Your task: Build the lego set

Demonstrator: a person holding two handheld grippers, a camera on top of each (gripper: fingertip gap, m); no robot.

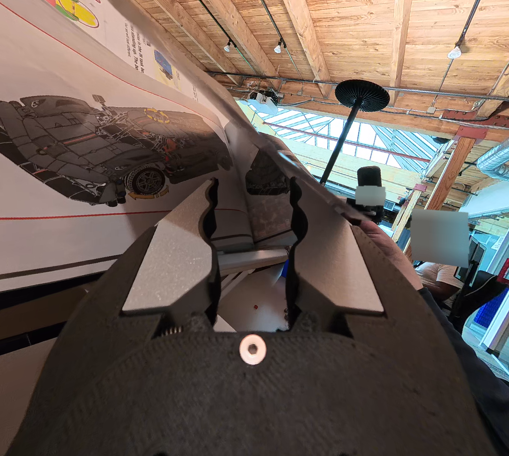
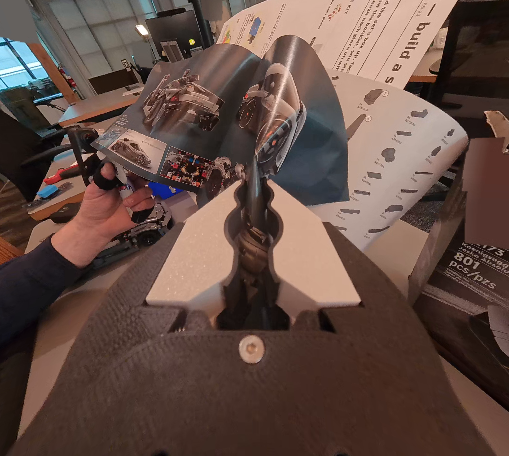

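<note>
My right gripper (image 2: 254, 181) is shut on a fold of the instruction booklet (image 2: 192, 112), whose dark glossy cover shows cars. A white parts-list page (image 2: 399, 153) curls up behind it. My left gripper (image 1: 253, 186) is open and empty. It points up under the lifted booklet, beside a page with a car drawing (image 1: 96, 145). In the right wrist view a hand (image 2: 102, 211) holds the left gripper below the booklet's left edge, and its fingers are hidden. A partly built grey Lego car (image 2: 148, 228) lies on the table behind that hand.
A large printed task sheet (image 2: 371, 15) stands at the back right. The dark Lego box (image 2: 468, 272) sits at the right. A blue piece (image 2: 162, 190) and a red tool (image 2: 60, 174) lie at the left. Wooden ceiling beams (image 1: 330, 15) show above. Spacing between my two grippers at the tips: around 25 cm.
</note>
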